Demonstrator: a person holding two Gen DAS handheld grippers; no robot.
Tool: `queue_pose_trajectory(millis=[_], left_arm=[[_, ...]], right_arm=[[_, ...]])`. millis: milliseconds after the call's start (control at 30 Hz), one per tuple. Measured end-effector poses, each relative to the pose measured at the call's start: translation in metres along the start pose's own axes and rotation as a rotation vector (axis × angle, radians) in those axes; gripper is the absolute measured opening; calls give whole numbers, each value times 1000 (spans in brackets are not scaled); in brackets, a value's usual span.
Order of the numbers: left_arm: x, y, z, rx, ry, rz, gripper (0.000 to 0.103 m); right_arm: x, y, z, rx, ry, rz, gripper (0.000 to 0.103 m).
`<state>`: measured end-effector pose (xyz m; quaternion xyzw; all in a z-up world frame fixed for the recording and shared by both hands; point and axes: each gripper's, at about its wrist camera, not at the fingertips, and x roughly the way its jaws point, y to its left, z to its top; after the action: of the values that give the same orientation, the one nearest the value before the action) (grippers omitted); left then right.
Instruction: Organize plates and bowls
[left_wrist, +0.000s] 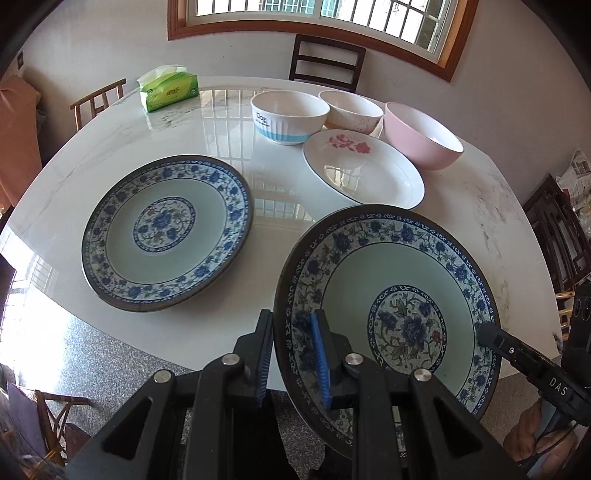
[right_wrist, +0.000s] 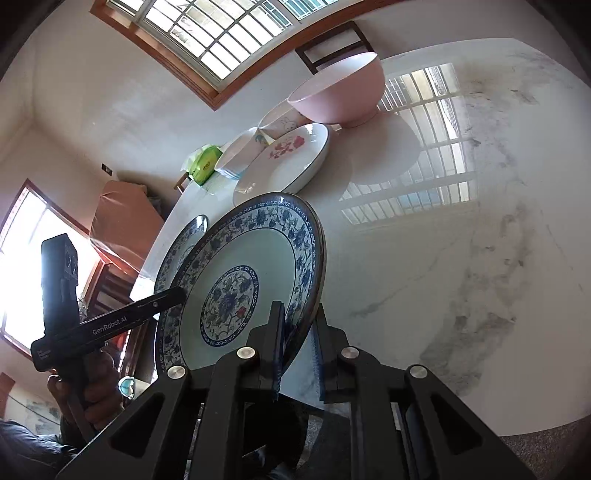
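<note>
A blue-and-white floral plate (left_wrist: 406, 266) (right_wrist: 258, 251) is lifted off the table and tilted, gripped from two sides. My left gripper (left_wrist: 291, 314) is shut on its left rim. My right gripper (right_wrist: 299, 306) is shut on the opposite rim, and one of its fingers (left_wrist: 495, 332) shows at the plate's right edge. A matching second plate (left_wrist: 166, 232) (right_wrist: 192, 232) lies flat on the table to the left. Behind it are a white plate with a red flower (left_wrist: 365, 170), a blue-striped white bowl (left_wrist: 288, 114), a rabbit bowl (left_wrist: 351, 110) and a pink bowl (left_wrist: 421, 136).
The round white marble table (left_wrist: 110, 140) has a green tissue box (left_wrist: 170, 90) at its far left. Dark wooden chairs (left_wrist: 325, 62) stand at the far edge under the window. The table's near edge drops to a speckled floor (left_wrist: 110, 354). A hand (right_wrist: 92, 387) holds the left gripper.
</note>
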<state>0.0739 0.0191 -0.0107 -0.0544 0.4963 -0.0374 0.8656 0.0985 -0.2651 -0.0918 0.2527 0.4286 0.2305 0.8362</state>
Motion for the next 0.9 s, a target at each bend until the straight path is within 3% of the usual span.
queue_pose_trajectory(millis=[467,900], left_arm=[[-27,104,16,-156,-89,92,21],[2,171,44,-246,-81,128,21]], right_arm=[[69,104,11,-162,81,60,15],[141,162,31,-256,147,52,15]])
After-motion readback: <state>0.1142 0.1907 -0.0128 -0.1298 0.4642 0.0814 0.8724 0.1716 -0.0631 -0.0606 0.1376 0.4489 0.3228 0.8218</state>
